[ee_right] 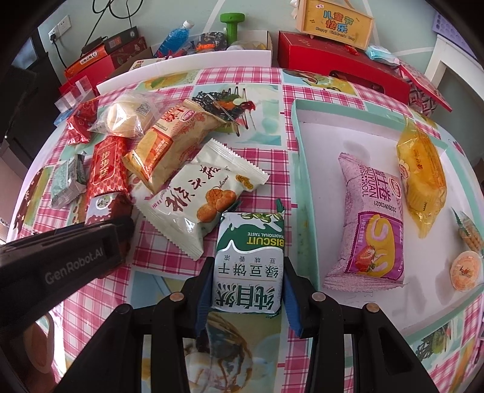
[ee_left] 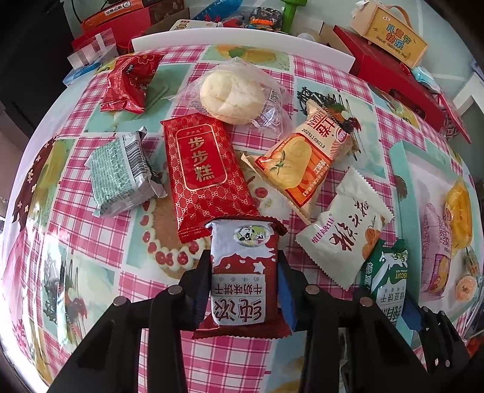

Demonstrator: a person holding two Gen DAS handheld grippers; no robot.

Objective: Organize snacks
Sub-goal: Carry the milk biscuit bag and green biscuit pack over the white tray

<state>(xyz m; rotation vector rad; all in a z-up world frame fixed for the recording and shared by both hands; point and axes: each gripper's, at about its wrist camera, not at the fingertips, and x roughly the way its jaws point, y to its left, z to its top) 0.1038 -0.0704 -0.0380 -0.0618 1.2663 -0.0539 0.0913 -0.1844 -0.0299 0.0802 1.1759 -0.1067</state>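
Observation:
My left gripper (ee_left: pixel 243 272) is shut on a dark red milk biscuit pack (ee_left: pixel 242 272), held above the checked tablecloth. My right gripper (ee_right: pixel 248 272) is shut on a green biscuit pack (ee_right: pixel 251 260), just left of the white tray (ee_right: pixel 305 169). The tray holds a purple Swiss roll pack (ee_right: pixel 372 223), a yellow cake pack (ee_right: pixel 420 175) and a small orange jelly cup (ee_right: pixel 466 269). On the cloth lie a red cake pack (ee_left: pixel 202 172), an orange roll pack (ee_left: pixel 302 157), a white pastry pack (ee_left: pixel 345 232), a clear-bagged bun (ee_left: pixel 233 96), a grey-green pack (ee_left: pixel 121 175) and a red crumpled pack (ee_left: pixel 127 81).
Red gift boxes (ee_right: pixel 341 63), a wooden children's-day box (ee_right: pixel 335 21), a green dumbbell (ee_right: pixel 233 27) and a blue bottle (ee_right: pixel 175 36) crowd the far table edge behind a white board (ee_right: pixel 187 66). The left gripper's body (ee_right: pixel 60 260) shows at the right view's left side.

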